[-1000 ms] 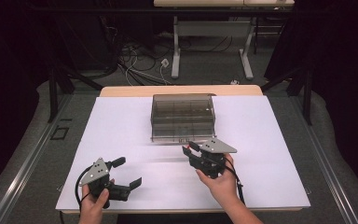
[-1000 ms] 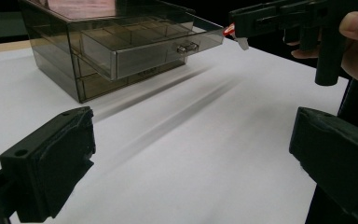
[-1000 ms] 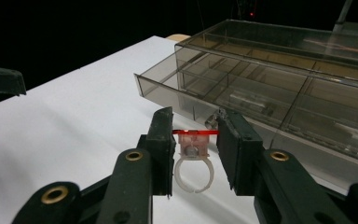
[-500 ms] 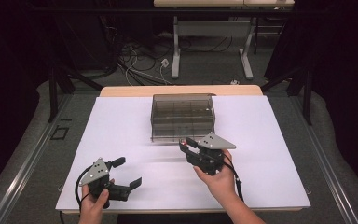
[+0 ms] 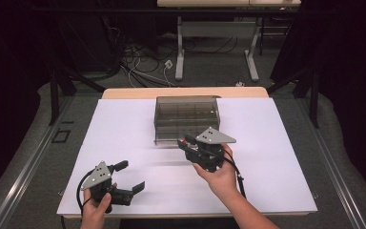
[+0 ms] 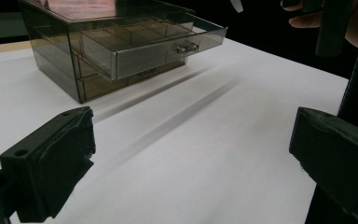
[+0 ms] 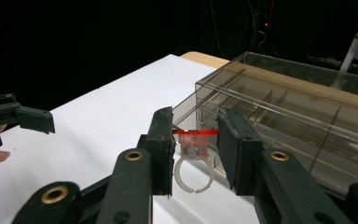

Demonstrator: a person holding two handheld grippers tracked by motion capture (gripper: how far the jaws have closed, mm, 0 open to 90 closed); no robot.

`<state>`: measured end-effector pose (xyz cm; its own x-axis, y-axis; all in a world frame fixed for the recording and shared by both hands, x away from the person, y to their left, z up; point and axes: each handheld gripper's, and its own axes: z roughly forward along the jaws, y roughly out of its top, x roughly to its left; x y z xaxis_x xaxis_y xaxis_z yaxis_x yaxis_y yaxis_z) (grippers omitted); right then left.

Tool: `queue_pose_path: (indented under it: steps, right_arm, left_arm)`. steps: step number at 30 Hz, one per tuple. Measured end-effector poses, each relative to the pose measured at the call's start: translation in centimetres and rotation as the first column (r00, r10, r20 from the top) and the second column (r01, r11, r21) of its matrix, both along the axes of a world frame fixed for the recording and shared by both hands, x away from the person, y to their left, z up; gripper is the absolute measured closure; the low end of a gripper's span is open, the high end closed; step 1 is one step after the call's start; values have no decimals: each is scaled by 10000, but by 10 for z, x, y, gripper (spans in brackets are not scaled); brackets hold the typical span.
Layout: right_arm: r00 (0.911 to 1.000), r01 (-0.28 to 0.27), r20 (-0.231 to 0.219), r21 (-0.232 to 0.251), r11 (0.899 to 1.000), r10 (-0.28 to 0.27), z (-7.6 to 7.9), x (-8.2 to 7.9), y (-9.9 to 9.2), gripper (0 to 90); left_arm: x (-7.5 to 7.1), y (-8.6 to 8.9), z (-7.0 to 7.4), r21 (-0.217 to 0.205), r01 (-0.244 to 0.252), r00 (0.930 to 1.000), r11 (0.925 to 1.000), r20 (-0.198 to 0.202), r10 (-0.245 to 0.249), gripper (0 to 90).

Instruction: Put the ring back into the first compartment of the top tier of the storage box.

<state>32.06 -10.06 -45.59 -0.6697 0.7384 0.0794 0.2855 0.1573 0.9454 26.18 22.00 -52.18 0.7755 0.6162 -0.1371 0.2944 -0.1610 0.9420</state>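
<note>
Left gripper point(image 5: 126, 180) near-left, jaws wide, empty, idle on the white table point(image 5: 276, 143). Right gripper point(image 7: 195, 154) clamped on a ring point(image 7: 193, 163): red flat top, translucent split plastic band. Pick done; drop is left. Ahead: smoky clear acrylic drawer box point(image 5: 187, 119), top drawer point(image 6: 154, 44) pulled out, divided compartments.

A lab or recording studio, black curtains closing in a dark room, white-topped wooden bench point(image 5: 124, 138) on grey carpet ringed by metal floor rails point(image 5: 24, 176), loose cables and a white power plug point(image 5: 168, 64) on the floor, grey metal-legged desk frame point(image 5: 214, 33) behind
</note>
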Motion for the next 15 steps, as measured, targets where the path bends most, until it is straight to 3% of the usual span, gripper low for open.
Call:
queue_pose_path:
  steps: [15]
  right_arm:
    - [9998,-153,-160,-60,9999,152,12,15,14,670]
  left_arm:
    - [0,0,0,-38,-43,10000,10000,49,43,3]
